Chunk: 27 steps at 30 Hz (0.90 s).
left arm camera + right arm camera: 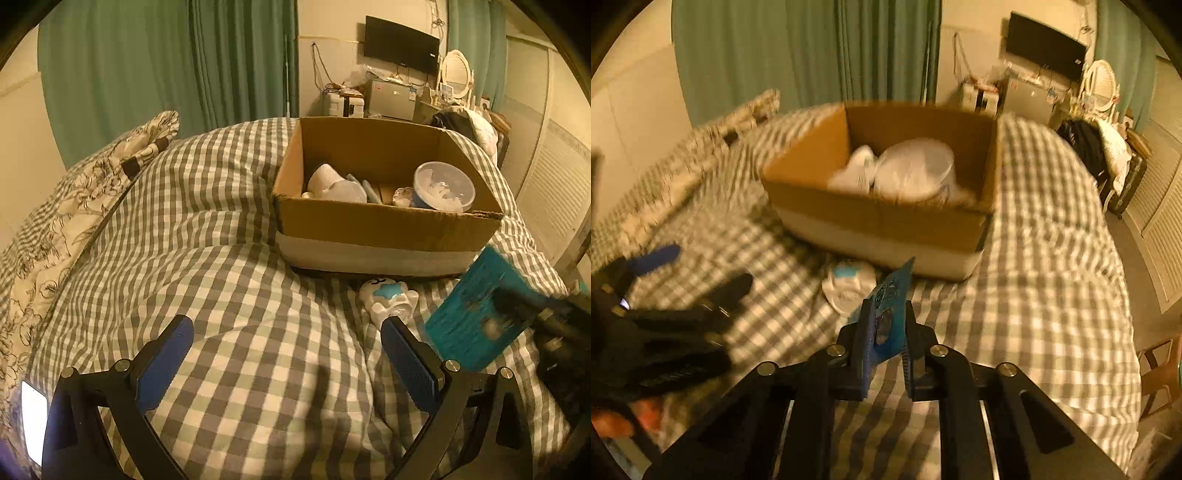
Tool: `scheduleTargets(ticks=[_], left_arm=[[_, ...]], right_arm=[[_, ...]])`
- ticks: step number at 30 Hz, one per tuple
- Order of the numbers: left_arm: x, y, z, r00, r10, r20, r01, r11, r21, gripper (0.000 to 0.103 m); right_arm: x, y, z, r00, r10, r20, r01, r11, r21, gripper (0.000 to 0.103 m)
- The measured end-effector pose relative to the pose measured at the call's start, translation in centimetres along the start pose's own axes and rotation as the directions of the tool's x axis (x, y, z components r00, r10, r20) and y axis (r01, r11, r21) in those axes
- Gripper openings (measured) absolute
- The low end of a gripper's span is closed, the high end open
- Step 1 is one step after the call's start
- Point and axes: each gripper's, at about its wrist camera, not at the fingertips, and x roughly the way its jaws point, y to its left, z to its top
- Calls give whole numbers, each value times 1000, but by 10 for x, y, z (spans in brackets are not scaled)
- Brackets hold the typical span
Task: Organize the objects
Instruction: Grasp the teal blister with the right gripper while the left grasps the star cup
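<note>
An open cardboard box point(384, 221) sits on the checked bed cover and holds white containers and a round tub point(443, 186); it also shows in the right wrist view point(879, 218). A small white and blue toy point(388, 299) lies on the cover in front of the box, also seen from the right wrist point(849, 286). My right gripper point(886, 314) is shut on a flat teal packet point(890, 295), held above the cover near the toy; the packet shows blurred in the left wrist view point(476, 325). My left gripper point(288, 328) is open and empty over the cover, left of the toy.
A patterned pillow point(74, 206) lies along the bed's left side. Green curtains point(166, 66) hang behind. A TV point(400, 44), a small fridge and a mirror stand at the far wall. Louvred doors point(1160, 229) and a stool are to the right of the bed.
</note>
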Motion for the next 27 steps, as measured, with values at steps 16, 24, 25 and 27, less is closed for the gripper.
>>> scheduleTargets(ticks=[16, 24, 25, 27], left_arm=[[54, -69, 22, 994, -73, -86, 76, 997, 35, 100], [102, -85, 14, 976, -88, -201, 99, 994, 50, 88], [107, -86, 14, 973, -94, -211, 106, 993, 47, 86], [116, -86, 12, 964, -110, -240, 121, 992, 35, 80]], right_arm=[[-26, -40, 23, 983, -134, 127, 133, 991, 15, 10], [-2, -51, 20, 990, -111, 87, 109, 994, 32, 10], [0, -52, 19, 991, -109, 83, 106, 994, 36, 10], [3, -53, 18, 992, -103, 79, 100, 994, 42, 10]])
